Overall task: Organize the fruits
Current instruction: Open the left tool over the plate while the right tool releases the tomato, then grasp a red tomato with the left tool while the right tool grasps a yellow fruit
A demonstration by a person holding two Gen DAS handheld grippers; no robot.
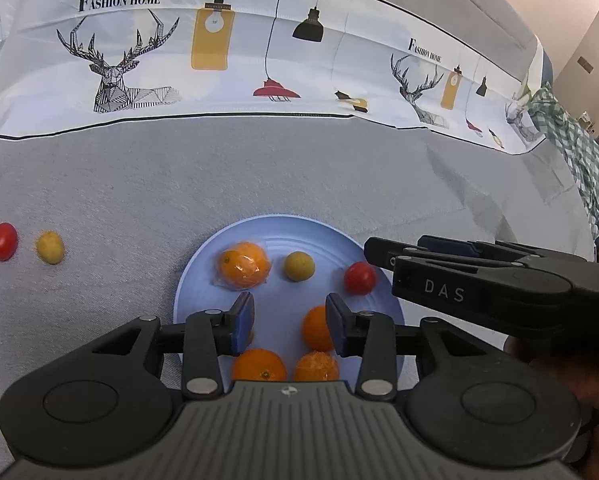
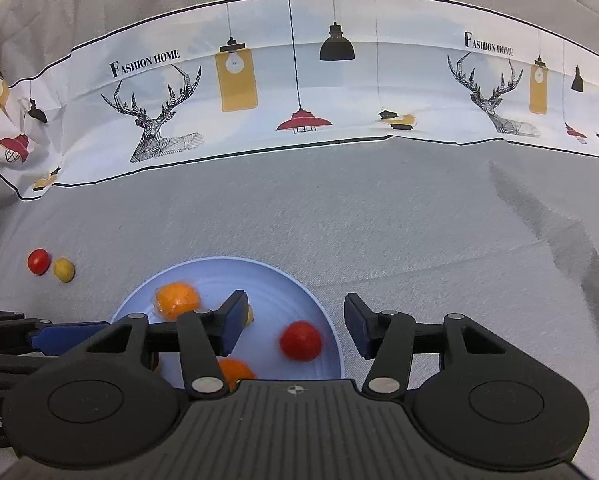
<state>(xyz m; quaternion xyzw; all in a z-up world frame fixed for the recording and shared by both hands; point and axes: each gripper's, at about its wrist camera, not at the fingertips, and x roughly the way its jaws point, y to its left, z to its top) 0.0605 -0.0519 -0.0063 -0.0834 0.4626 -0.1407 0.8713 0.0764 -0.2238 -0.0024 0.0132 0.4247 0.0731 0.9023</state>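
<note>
Hovering both grippers, left and right, jaws apart, empty; red tomato may roll off plate.

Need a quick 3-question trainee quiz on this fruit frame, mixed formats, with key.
1. Count: how many fruits lie off the blue plate, on the grey cloth?
2. True or false: the right tool is clamped on the red tomato on the plate.
3. Multiple choice: which fruit on the plate sits in a clear wrapper? A) the yellow-green fruit B) the far-left orange C) the red tomato.

Key:
1. Two: a red tomato on the cloth and a yellow fruit on the cloth.
2. False: its jaws stand open and the tomato lies free.
3. B
</note>
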